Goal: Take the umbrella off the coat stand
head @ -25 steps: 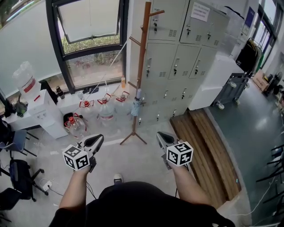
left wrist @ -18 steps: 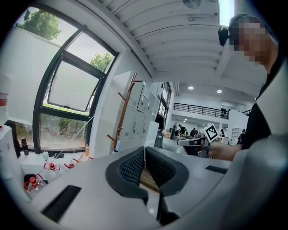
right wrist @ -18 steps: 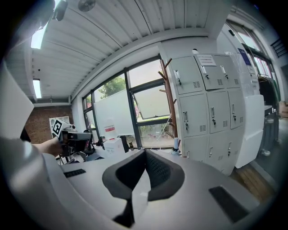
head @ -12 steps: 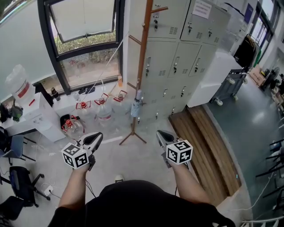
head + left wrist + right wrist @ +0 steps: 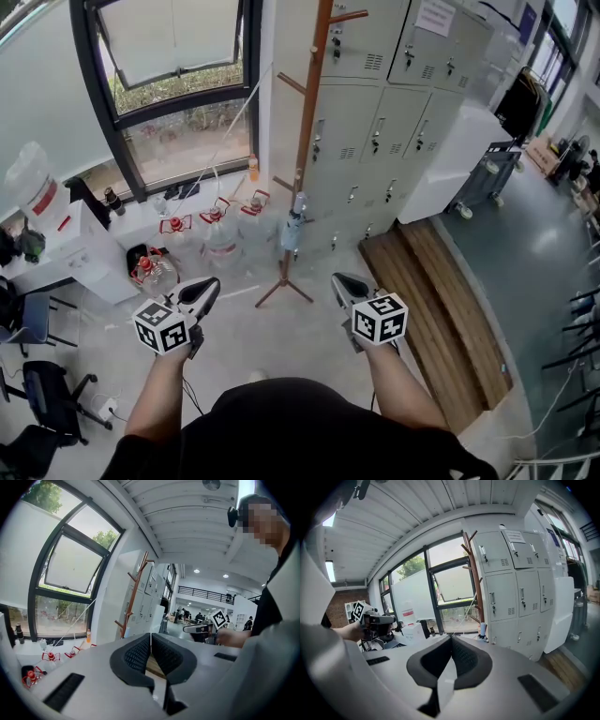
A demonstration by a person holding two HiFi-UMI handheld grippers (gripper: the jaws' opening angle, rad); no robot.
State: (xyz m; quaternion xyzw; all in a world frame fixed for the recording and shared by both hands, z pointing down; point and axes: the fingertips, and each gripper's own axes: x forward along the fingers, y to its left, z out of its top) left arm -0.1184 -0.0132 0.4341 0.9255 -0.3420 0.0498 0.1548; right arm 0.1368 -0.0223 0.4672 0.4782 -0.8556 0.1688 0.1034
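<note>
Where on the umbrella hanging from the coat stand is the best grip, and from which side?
Grip the umbrella around its slim folded body, just under the pale top end, coming from the person's side. It hangs roughly upright from a low peg beside the coat stand, with lockers behind. The right gripper, now shut, must open first.

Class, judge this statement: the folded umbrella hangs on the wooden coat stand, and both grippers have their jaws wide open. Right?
Wrong about the jaws. The umbrella does hang on the coat stand, but the left gripper and the right gripper are both shut; each gripper view shows its jaws together.
</note>
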